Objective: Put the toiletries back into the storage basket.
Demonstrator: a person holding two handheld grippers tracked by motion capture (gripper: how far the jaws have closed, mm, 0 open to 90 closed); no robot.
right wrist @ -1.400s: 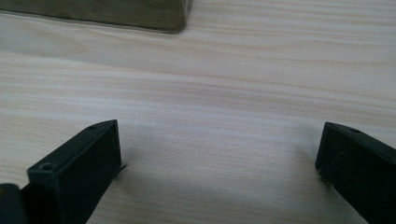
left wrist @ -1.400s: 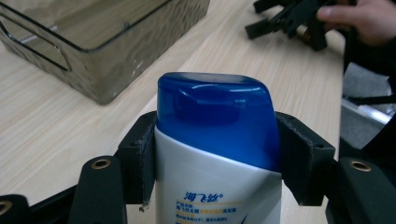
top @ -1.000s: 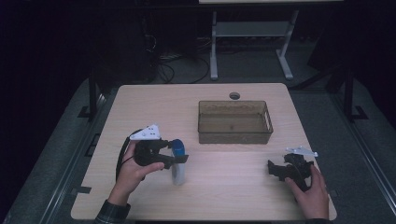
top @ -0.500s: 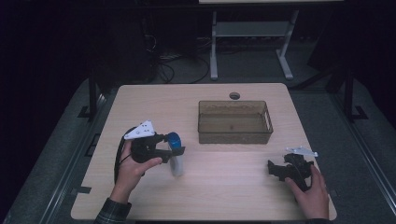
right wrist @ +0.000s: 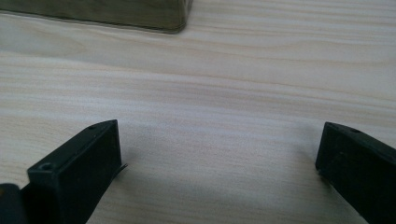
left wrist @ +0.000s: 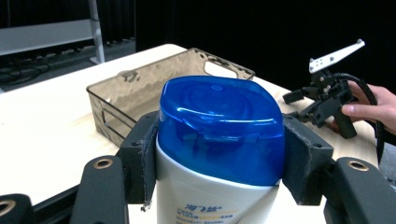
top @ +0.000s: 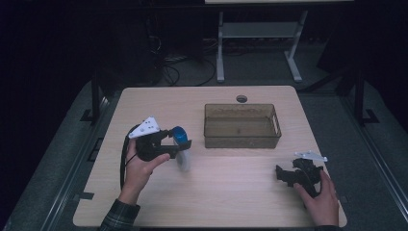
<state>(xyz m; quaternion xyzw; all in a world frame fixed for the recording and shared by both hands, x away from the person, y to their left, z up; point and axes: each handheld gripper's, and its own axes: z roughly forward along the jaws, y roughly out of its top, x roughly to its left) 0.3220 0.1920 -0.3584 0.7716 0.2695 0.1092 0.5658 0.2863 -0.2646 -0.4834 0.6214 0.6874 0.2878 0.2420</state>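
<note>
High view: your left gripper (top: 179, 146) has the bottle (top: 181, 150) clamped just under its blue cap (top: 179, 134), left of the brown bin (top: 242, 126), which looks empty afaict.

Left gripper view: pads squeeze the bottle right at the cap edge. Smooth plastic, prob slippery and bottom-heavy if full, so I'd grip lower on the white body imo.

Right gripper view: your right gripper (right wrist: 217, 161) is spread wide, nothing in it, parked on the table (right wrist: 233, 93) near the bin corner.

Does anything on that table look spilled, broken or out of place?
Nothing stands out. The white bottle with the blue cap sits upright, gripped at the cap by the left tool. The brown bin sits square on the table, and the right tool rests open.
</note>
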